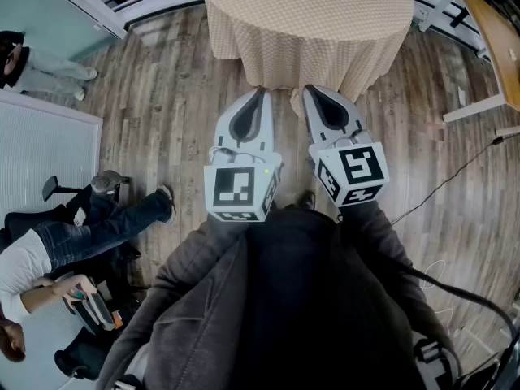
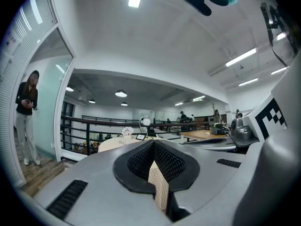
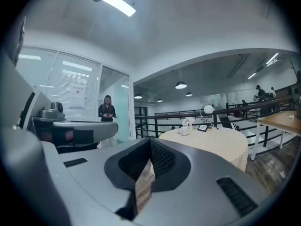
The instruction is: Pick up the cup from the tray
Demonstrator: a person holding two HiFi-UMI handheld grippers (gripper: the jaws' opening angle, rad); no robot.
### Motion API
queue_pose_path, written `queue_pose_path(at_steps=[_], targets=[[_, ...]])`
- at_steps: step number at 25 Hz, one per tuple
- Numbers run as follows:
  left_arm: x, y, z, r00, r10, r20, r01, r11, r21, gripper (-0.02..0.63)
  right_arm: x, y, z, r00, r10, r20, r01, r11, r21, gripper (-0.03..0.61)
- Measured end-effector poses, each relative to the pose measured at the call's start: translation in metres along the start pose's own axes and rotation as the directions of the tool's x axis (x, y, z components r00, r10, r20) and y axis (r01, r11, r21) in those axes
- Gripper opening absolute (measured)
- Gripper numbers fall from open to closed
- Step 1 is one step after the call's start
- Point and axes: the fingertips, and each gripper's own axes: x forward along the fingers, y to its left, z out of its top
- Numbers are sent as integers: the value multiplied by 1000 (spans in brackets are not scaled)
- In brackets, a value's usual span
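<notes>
Both grippers are held out level, side by side, above the wooden floor and short of a round table [image 1: 309,23] under a beige checked cloth. My left gripper [image 1: 262,93] has its jaws together with nothing between them, and the left gripper view [image 2: 153,144] shows the same. The right gripper [image 1: 309,89] is also shut and empty, with its tips [image 3: 150,141] meeting. Far off on the tabletop stand small white things [image 3: 184,130], a little picture frame [image 3: 203,127] and a globe lamp [image 3: 208,108]. I cannot make out a cup or a tray among them.
A person stands by the glass wall [image 3: 107,112] at the left. Another person sits low at the left of the head view [image 1: 49,258]. A wooden desk [image 1: 500,39] stands at the right, with a black railing [image 3: 155,121] behind the table and a cable [image 1: 455,177] on the floor.
</notes>
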Motion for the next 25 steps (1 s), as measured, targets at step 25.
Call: queue_pose_path(at_steps=[25], targets=[[11, -70, -45, 995, -31, -94, 34, 999, 25, 5, -33, -41, -46, 999, 33, -29, -29, 991, 134, 8]])
